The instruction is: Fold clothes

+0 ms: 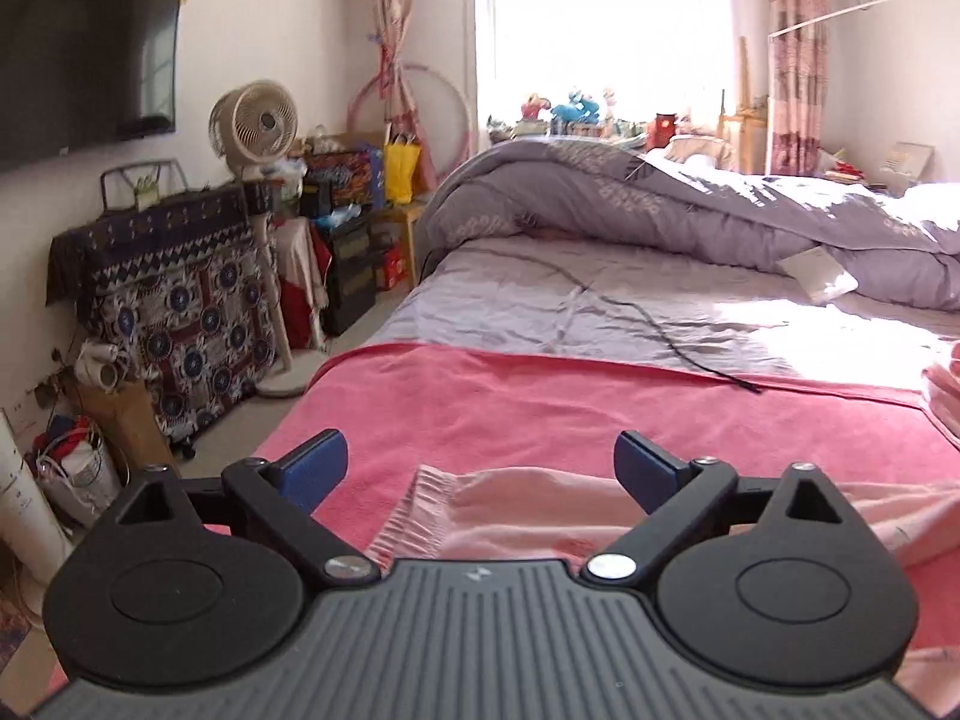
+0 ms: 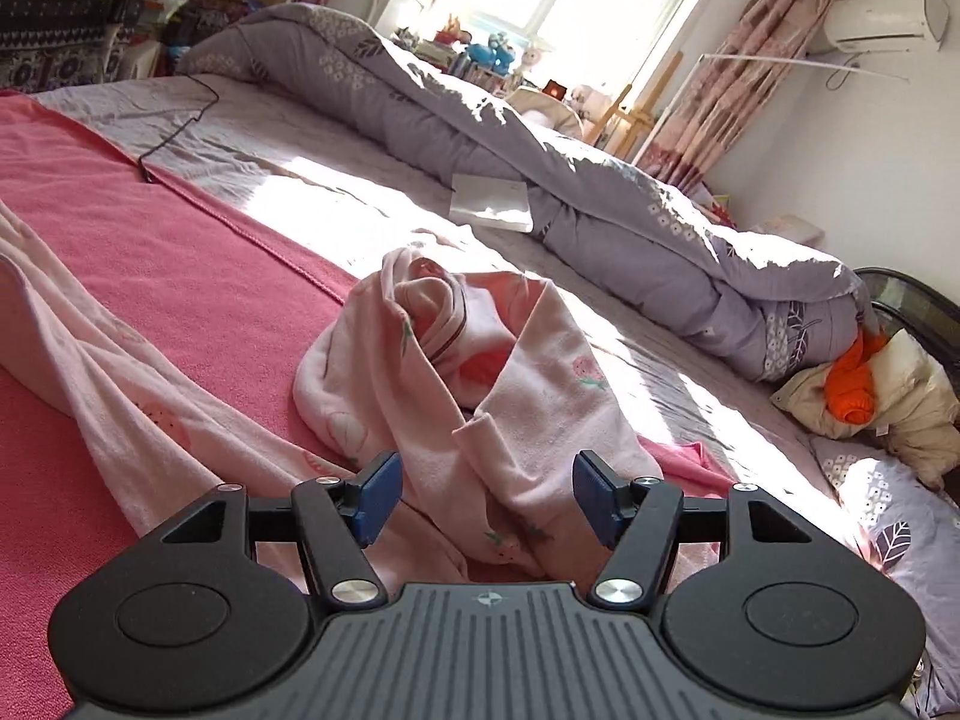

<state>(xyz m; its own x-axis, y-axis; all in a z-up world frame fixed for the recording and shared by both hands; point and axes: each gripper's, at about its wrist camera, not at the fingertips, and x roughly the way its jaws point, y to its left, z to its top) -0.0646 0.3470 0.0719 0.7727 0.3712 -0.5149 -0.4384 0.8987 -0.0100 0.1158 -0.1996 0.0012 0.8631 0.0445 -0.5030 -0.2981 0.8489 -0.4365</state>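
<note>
The left gripper [image 1: 480, 468] was wide apart, holding nothing, above the pink clothes [image 1: 522, 510] near the bed's [image 1: 540, 300] front edge. The right gripper [image 2: 483, 498] was apart too. Nothing looked folded yet; the clothes lay bunched up.

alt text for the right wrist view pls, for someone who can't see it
The right gripper, blue pads apart and gripping nothing, hovers over a crumpled pale pink printed garment lying on a coral pink blanket spread on a bed. Behind it a rolled grey floral duvet lies in bright window light.
</note>
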